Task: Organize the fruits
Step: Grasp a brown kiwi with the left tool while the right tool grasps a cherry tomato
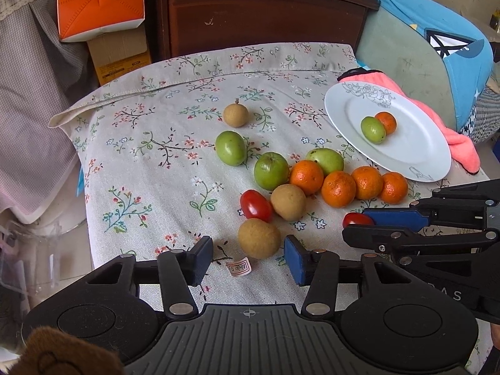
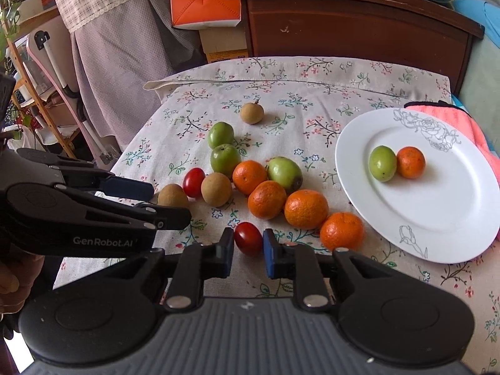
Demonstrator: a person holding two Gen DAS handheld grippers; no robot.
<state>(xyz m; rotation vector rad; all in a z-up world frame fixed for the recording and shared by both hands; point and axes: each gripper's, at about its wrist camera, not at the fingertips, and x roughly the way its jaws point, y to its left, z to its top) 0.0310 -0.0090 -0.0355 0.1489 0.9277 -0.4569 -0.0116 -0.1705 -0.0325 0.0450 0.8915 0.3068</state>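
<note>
My left gripper (image 1: 248, 257) stands open around a brown longan (image 1: 258, 238) on the flowered cloth. Its right pad is close to the fruit and its left pad is clear of it. My right gripper (image 2: 248, 250) is shut on a red cherry tomato (image 2: 248, 239) that rests low on the cloth. Beyond lie several mandarins (image 2: 306, 208), three green fruits (image 2: 225, 160), two more longans (image 2: 216, 189) and a second tomato (image 2: 193, 182). To the right, a white plate (image 2: 422, 212) holds one green fruit (image 2: 382, 163) touching one mandarin (image 2: 411, 162).
A pink glove (image 1: 459, 143) lies under the plate's far side. A dark wooden cabinet (image 1: 265, 15) and an orange box (image 1: 100, 0) stand behind the table. The cloth's left edge (image 1: 90, 187) drops off. A small paper label (image 1: 239, 267) lies near my left fingers.
</note>
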